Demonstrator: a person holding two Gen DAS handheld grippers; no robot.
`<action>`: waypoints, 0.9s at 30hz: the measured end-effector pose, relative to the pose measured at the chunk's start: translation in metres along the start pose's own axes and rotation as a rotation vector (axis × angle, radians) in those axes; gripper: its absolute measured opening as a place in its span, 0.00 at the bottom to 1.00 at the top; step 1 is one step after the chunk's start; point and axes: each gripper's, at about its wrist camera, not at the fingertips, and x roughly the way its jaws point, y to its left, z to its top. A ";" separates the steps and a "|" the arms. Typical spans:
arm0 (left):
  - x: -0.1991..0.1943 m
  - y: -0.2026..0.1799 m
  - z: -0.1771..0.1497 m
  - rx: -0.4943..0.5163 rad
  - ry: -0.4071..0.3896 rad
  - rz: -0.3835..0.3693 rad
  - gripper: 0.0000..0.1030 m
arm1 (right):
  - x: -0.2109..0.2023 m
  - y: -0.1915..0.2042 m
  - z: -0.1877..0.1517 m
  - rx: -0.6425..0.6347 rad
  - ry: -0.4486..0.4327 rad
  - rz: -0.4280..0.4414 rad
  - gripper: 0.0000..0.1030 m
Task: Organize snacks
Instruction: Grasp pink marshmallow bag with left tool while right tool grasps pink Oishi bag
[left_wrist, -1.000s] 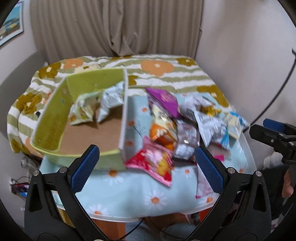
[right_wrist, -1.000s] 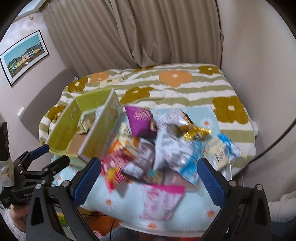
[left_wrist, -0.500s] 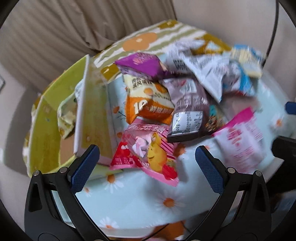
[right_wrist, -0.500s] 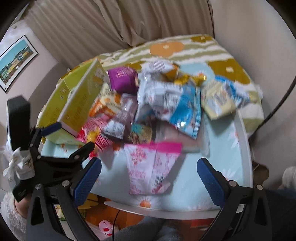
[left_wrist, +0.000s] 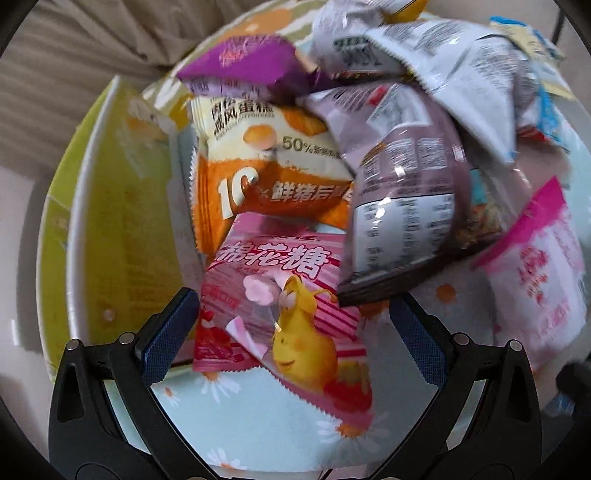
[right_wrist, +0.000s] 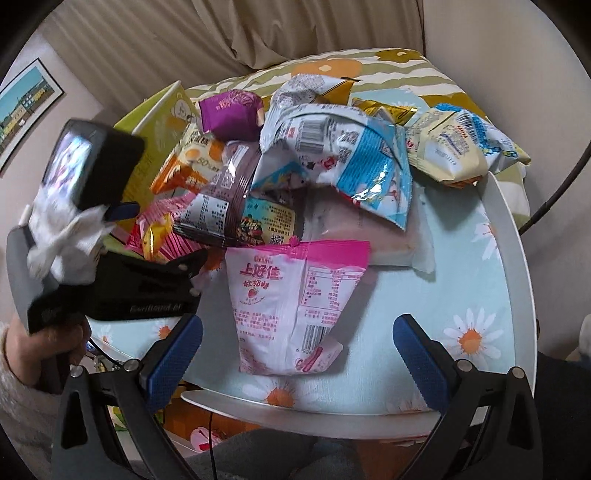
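A heap of snack packets lies on a table with a daisy-print cloth (right_wrist: 461, 277). My left gripper (left_wrist: 293, 338) is open and low over a pink marshmallow packet (left_wrist: 280, 288), which lies between its fingers. Beyond it are an orange cake packet (left_wrist: 266, 166), a purple packet (left_wrist: 243, 62) and a mauve packet (left_wrist: 406, 192). A green cardboard box (left_wrist: 110, 221) stands just left of the heap. My right gripper (right_wrist: 298, 354) is open, with a pink-and-white packet (right_wrist: 291, 295) straight ahead between its fingers. In the right wrist view the left gripper (right_wrist: 162, 236) reaches in from the left.
A white-and-blue packet (right_wrist: 351, 155) and a pale yellow packet (right_wrist: 454, 147) lie at the far right of the heap. The table's white rim (right_wrist: 517, 258) curves along the right. A flowered bedspread (right_wrist: 369, 66) and curtains lie behind. A hand (right_wrist: 44, 339) holds the left gripper.
Both grippers have dropped closer to the heap. The left one closed in on the pink marshmallow packet, the right one on the pink-and-white packet. Both stayed open.
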 end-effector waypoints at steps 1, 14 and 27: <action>0.003 0.000 0.002 -0.002 0.008 -0.005 0.99 | 0.002 0.001 0.000 -0.004 0.000 0.000 1.00; 0.020 0.024 0.005 -0.040 0.026 -0.092 0.80 | 0.028 0.007 0.003 -0.040 0.023 -0.041 1.00; 0.017 0.055 -0.035 -0.162 0.043 -0.214 0.73 | 0.043 0.013 0.009 -0.096 0.031 -0.064 0.95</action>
